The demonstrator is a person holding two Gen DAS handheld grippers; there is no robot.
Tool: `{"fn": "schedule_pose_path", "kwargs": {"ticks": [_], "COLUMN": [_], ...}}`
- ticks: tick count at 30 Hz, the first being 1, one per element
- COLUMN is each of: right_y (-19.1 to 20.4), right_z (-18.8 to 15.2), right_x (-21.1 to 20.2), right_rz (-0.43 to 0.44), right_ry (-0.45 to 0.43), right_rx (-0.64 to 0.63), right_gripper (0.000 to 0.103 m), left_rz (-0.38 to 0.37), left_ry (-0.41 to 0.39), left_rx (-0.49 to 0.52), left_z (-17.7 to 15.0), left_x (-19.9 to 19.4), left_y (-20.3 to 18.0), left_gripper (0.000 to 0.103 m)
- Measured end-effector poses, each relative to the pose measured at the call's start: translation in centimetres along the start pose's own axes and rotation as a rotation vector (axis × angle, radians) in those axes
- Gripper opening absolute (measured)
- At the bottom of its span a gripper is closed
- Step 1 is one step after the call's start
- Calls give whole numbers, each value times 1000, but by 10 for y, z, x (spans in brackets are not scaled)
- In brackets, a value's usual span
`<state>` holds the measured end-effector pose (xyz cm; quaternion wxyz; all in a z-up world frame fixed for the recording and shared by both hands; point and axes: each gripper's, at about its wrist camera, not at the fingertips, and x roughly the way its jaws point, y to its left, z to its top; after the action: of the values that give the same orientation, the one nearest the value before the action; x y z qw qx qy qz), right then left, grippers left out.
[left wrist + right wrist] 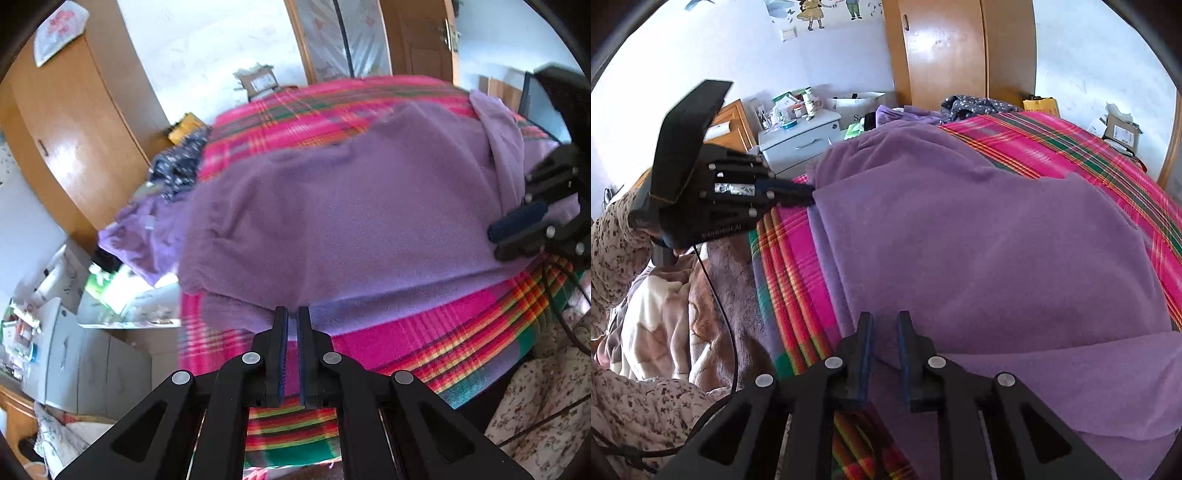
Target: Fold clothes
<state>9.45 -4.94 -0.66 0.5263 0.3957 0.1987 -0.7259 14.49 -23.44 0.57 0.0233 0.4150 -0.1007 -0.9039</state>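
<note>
Both my grippers at the near hem of the purple garment.

My left gripper (292, 314) is pinched on the purple garment (351, 206); my right gripper (884, 319) has a narrow gap, and I cannot tell whether it holds cloth. The garment lies across the pink plaid blanket (424, 332).

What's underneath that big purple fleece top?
A pink plaid blanket shows around the purple fleece top on the near and far sides. Whatever lies beneath its middle is covered.

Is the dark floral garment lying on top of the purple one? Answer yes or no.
No: the dark floral garment lies apart at the far edge of the bed, beyond the purple garment spread on the plaid blanket.
</note>
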Motion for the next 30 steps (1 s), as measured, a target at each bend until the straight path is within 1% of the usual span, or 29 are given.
{"fn": "schedule_pose_path", "kwargs": {"ticks": [3,6,8,11,13,14,15,17,23,25,26,27,30], "right_y": [-1,-2,-6,-16,-27,-33,-40,-55,-104,-120,-128,-136,-159], "right_z": [-2,-1,-3,-5,-11,-14,-18,-27,-67,-81,-88,-95,-111], "right_x": [0,-4,-13,-33,-50,-58,-66,-82,-147,-170,-181,-192,-208], "right_rz": [0,9,13,-8,-34,-54,-78,-133,-335,-404,-438,-472,-545], "right_ry": [-2,-20,-45,-106,-147,-163,-178,-195,-187,-183,-181,-179,-127], "right_rx": [6,20,40,82,118,135,150,183,259,284,296,309,320], "right_gripper": [15,15,14,14,14,14,15,15,15,15,15,16,25], "left_rz": [-22,-50,-88,-135,-169,-189,-206,-235,-329,-343,-351,-361,-384], "left_ry": [-51,-110,-139,-150,-140,-136,-132,-129,-138,-143,-143,-140,-129], "left_rx": [-65,-81,-80,-66,-54,-49,-43,-29,53,71,73,73,73], "left_z": [9,22,33,45,52,56,58,63,80,87,91,94,102], "left_x": [-14,-24,-25,-17,-10,-6,-4,-1,3,5,7,8,15], "left_y": [6,1,-9,-24,-38,-45,-53,-67,-114,-125,-129,-133,-144], "left_gripper": [5,5,5,6,7,8,14,19,22,25,28,30,31]}}
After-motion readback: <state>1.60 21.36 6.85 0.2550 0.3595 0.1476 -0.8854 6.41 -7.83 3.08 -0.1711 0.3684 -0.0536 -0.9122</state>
